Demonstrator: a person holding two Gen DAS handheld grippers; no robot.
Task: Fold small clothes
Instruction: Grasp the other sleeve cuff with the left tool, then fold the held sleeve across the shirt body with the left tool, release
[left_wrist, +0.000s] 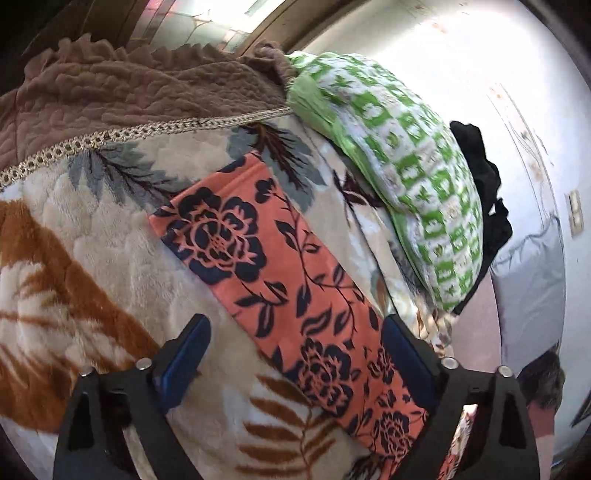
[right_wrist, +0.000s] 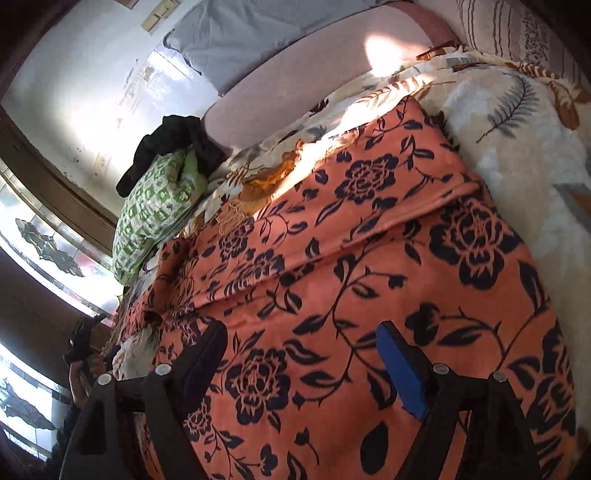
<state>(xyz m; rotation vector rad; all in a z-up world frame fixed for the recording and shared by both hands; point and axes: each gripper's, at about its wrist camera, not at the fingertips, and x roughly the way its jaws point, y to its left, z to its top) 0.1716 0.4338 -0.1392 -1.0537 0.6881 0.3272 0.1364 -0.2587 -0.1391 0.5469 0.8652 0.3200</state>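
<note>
Lying flat on a fleece blanket (left_wrist: 74, 236) with brown and grey leaf prints: one orange cloth (left_wrist: 280, 266) with dark blue flowers, folded into a long strip.

Left claw (left_wrist: 295, 332): jaws spread wide, nothing clamped. The cloth strip runs under the gap between its blue pads (left_wrist: 184, 354) and passes beneath the right-hand finger; whether the pads touch the fabric cannot be told. Ahead and to the left, a brown quilted cover (left_wrist: 122, 96) with a braided edge. Ahead and to the right, a green-and-white pillow (left_wrist: 417, 177), with a black garment (left_wrist: 484, 192) behind it.

Right claw (right_wrist: 301, 350): jaws likewise spread, released, holding nothing. Orange cloth (right_wrist: 369, 258) fills the area under and ahead of it, a fold edge crossing just beyond the fingertips. Far left of this claw, the other claw (right_wrist: 83, 339) gripped by a hand (right_wrist: 79, 384). Ahead left, the green pillow (right_wrist: 151, 214) topped by the black garment (right_wrist: 166, 147). Ahead, a pink sheet (right_wrist: 295, 77) and a grey pillow (right_wrist: 251, 37).
</note>
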